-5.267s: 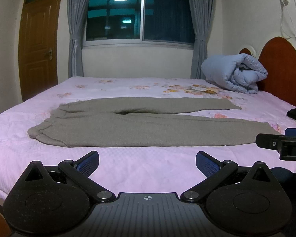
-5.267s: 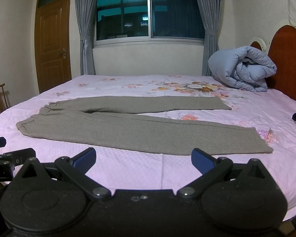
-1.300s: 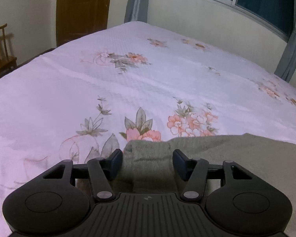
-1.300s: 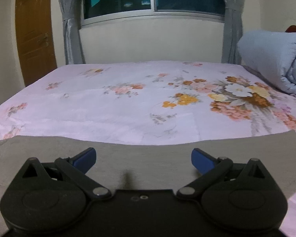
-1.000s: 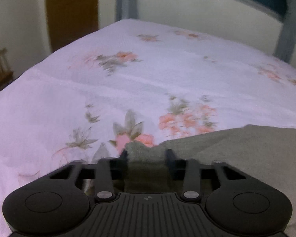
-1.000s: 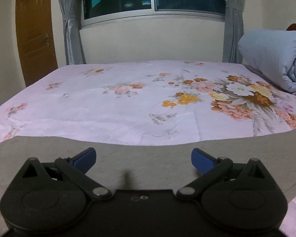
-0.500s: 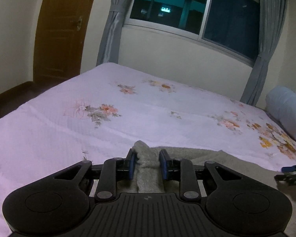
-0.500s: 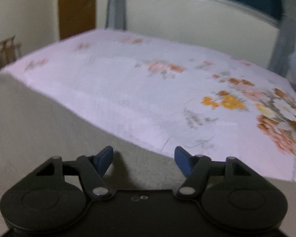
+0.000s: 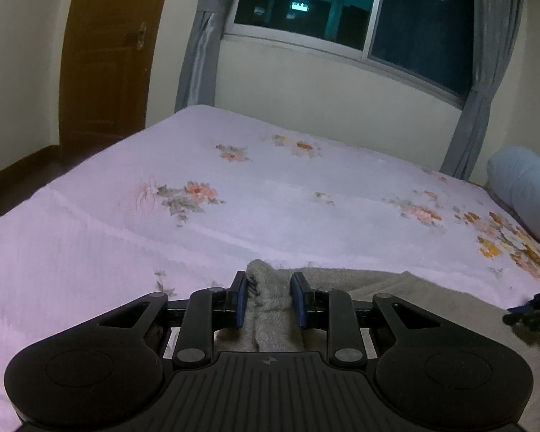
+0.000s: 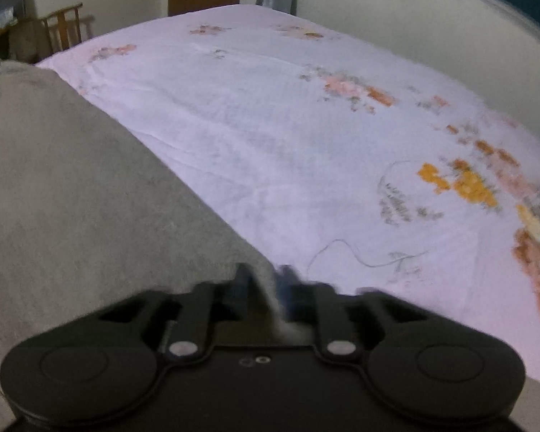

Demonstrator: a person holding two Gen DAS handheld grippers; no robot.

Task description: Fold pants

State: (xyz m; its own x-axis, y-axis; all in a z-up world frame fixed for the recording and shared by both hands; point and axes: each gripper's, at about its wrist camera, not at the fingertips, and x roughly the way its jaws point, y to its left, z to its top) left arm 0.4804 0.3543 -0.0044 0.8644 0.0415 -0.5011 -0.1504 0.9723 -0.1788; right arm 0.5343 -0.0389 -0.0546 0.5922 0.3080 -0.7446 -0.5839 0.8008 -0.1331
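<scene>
Room: night bedroom, pink floral bed (image 9: 90, 237) under a dark window (image 9: 342, 10).
Left tool (image 9: 269, 298): I have it clamped on a bunched edge of the grey pants (image 9: 396, 288).
Right tool (image 10: 266, 288): blurred; jaws look pinched on the pants' edge.
Pants: draped from both tools, low over the bed.
Technique: I'd carry both tools level and together, keeping the edge taut.
</scene>
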